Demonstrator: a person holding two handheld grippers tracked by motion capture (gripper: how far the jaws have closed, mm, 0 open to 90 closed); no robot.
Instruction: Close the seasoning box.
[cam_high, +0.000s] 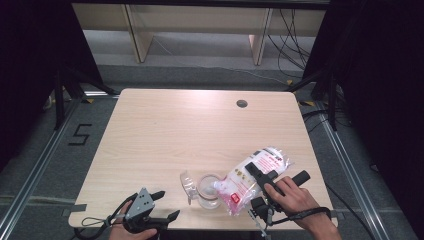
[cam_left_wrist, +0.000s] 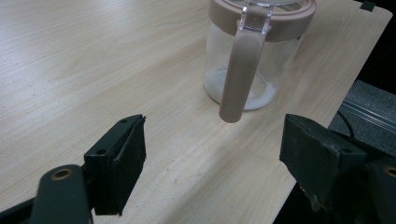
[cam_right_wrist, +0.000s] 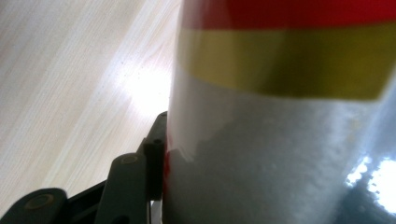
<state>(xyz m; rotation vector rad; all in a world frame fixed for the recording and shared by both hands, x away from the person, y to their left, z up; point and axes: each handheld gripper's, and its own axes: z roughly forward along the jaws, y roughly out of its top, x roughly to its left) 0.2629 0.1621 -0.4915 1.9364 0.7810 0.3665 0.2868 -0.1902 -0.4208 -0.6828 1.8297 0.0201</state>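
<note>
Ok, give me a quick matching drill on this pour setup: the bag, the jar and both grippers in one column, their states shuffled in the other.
Things:
1. bag
2. jar
3. left gripper
4. right gripper

States:
A. jaws apart, nothing between them
B. stands on the table with its lid flipped open
C. tilted, its lower end over the jar's mouth
D. clamped on the white bag

Pairs: 1-C, 2-B, 3-A, 4-D
</note>
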